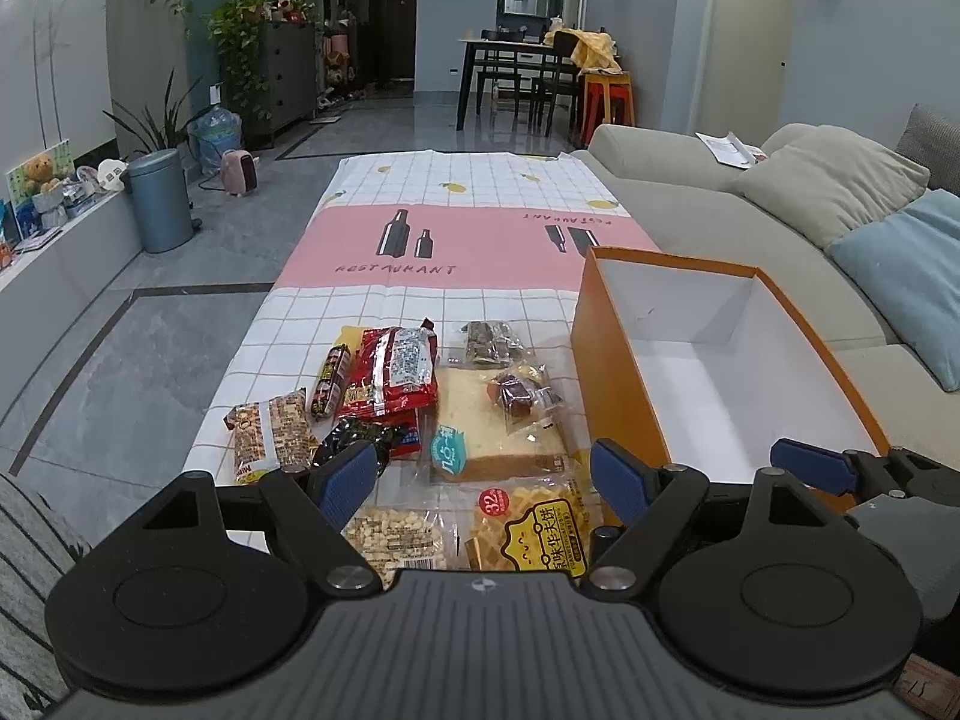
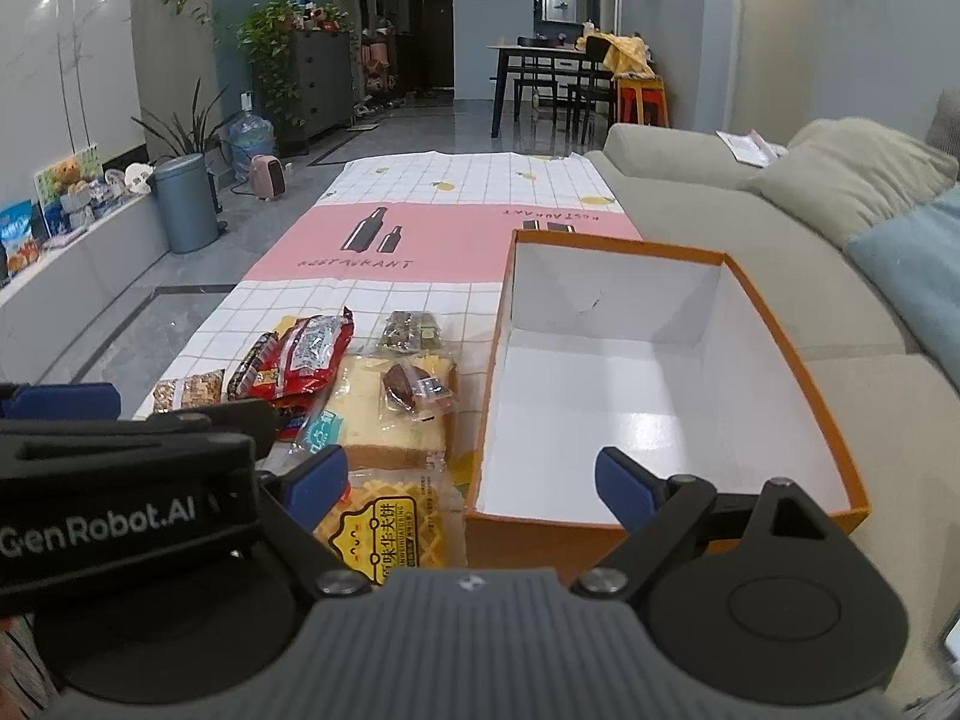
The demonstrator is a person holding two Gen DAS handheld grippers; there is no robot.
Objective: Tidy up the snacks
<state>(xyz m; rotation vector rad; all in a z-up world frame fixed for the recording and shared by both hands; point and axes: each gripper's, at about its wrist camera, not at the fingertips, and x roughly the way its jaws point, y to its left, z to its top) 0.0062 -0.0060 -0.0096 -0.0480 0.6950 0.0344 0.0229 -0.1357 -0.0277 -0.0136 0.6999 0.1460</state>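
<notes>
Your left claw [image 1: 483, 480] and right claw [image 2: 471, 480] both gape wide, holding nothing; the snacks [image 1: 456, 420] lie just ahead on the worktop [image 1: 420, 294], the empty box [image 2: 774, 330] beside them.

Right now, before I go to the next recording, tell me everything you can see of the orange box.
The orange box is a long rectangular carton, apparently cardboard, orange outside and along its rim, plain white inside. It has no lid on and nothing inside. It stands upright on the checked tablecloth, at the table's right side next to the sofa, lengthwise away from the camera. The snack packets lie to its left; the waffle packet sits against its near left corner. A small dark scuff marks the far inner wall. Neither pair of tongs touches it.
</notes>
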